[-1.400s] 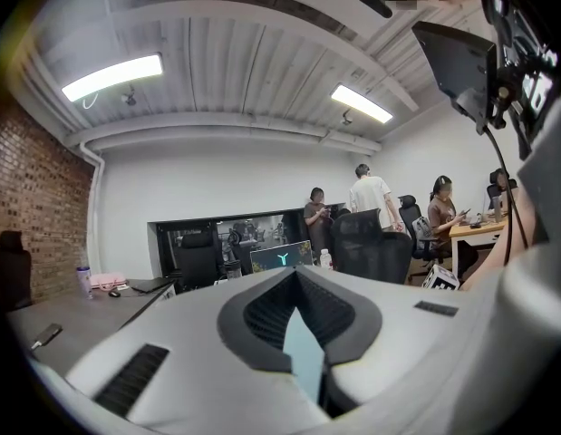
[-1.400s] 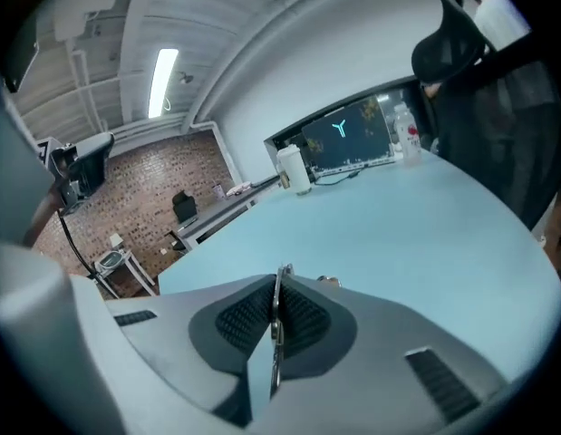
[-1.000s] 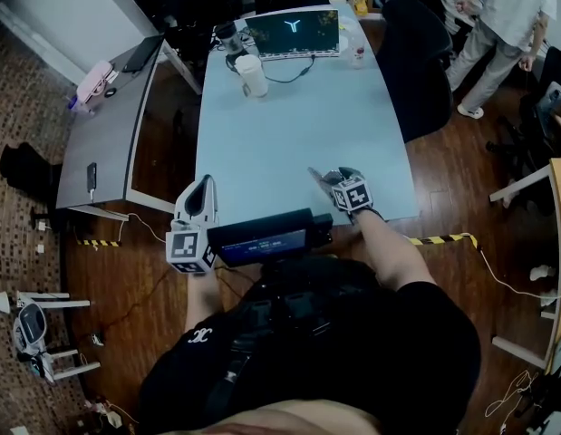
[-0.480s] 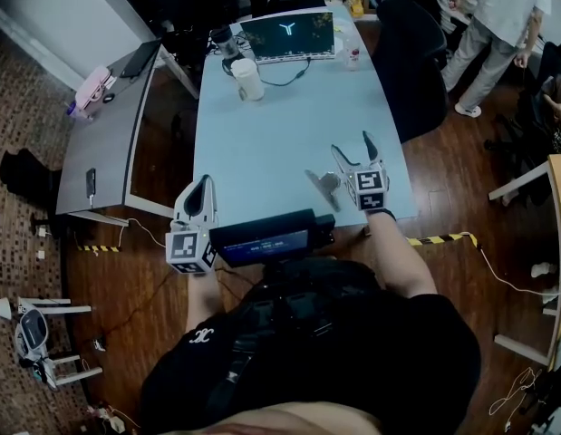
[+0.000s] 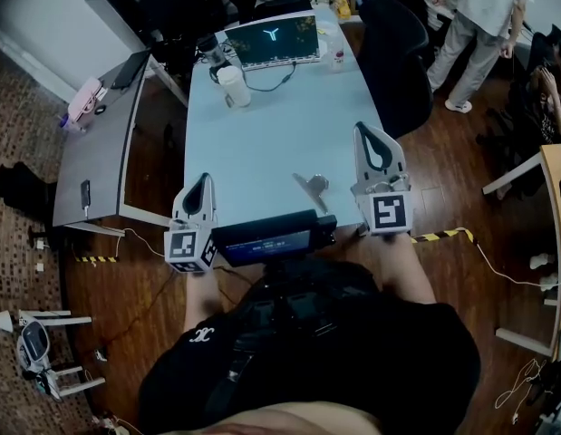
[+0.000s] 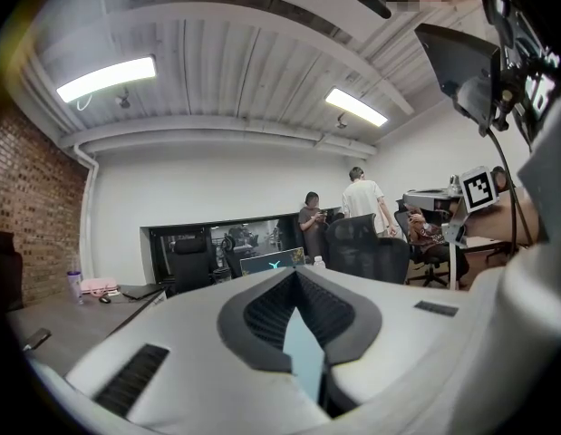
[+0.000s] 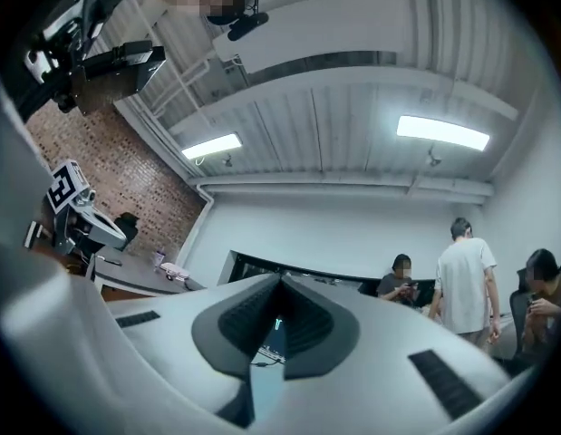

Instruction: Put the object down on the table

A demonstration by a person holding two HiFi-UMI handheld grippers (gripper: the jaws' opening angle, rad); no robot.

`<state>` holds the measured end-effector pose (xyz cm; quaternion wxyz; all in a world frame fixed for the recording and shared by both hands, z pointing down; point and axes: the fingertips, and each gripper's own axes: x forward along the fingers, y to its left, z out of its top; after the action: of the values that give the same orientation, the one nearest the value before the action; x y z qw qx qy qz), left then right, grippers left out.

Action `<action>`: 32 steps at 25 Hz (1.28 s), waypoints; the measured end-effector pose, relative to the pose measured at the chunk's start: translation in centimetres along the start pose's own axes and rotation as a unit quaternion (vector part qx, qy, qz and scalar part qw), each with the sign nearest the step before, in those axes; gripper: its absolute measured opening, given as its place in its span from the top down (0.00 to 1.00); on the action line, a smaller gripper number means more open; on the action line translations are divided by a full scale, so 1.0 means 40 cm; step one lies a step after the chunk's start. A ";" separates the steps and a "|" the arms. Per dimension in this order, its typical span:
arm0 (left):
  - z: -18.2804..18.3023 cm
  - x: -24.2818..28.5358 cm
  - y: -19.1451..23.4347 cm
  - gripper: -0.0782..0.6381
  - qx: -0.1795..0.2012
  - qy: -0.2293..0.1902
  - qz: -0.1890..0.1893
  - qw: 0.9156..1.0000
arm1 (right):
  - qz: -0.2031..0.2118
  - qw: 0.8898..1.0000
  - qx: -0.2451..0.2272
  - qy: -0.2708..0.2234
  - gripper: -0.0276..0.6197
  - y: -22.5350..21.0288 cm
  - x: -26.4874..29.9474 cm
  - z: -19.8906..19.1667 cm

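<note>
A small grey object with a thin handle (image 5: pixel 312 187) lies flat on the pale blue table (image 5: pixel 262 139), near its front edge, with nothing touching it. My right gripper (image 5: pixel 368 130) is raised to the right of it, its jaws shut and empty, pointing away from me. The right gripper view shows the fingertips (image 7: pixel 280 281) pressed together with only the room beyond. My left gripper (image 5: pixel 201 181) hovers at the table's front left corner, also shut with nothing in it; its jaws (image 6: pixel 296 275) meet at the tips in the left gripper view.
At the table's far end stand an open laptop (image 5: pixel 269 41), a white cup (image 5: pixel 232 86) and a small bottle (image 5: pixel 337 57). A black chair (image 5: pixel 393 62) is at the right side, a grey side desk (image 5: pixel 94 152) at the left. People stand at the back right (image 5: pixel 475 16).
The right gripper let go of the grey object, lifted away to the right with its jaws wide, then shut them. The object stays on the table. The left gripper held still.
</note>
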<state>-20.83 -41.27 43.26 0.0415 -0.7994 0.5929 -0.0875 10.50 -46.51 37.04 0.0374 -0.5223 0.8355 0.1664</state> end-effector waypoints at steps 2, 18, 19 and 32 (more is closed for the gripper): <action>0.004 0.002 -0.018 0.88 0.001 -0.004 -0.001 1.000 | 0.008 1.000 0.005 0.007 0.99 -0.007 -0.019 -0.012; 0.045 -0.132 -0.141 0.88 0.016 -0.032 -0.030 0.999 | -0.032 0.999 0.007 -0.018 0.99 -0.010 -0.257 0.049; 0.047 -0.159 -0.151 0.88 0.018 -0.034 -0.033 0.999 | -0.033 0.999 0.007 -0.020 0.99 0.005 -0.282 0.060; -0.060 -0.754 -0.254 0.88 0.012 -0.021 -0.066 0.998 | -0.026 1.000 0.009 -0.010 0.99 0.397 -0.793 0.250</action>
<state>-20.22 -9.37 44.61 0.0579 -0.8379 0.5368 -0.0804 9.66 -9.71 38.92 0.0545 -0.5416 0.8229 0.1626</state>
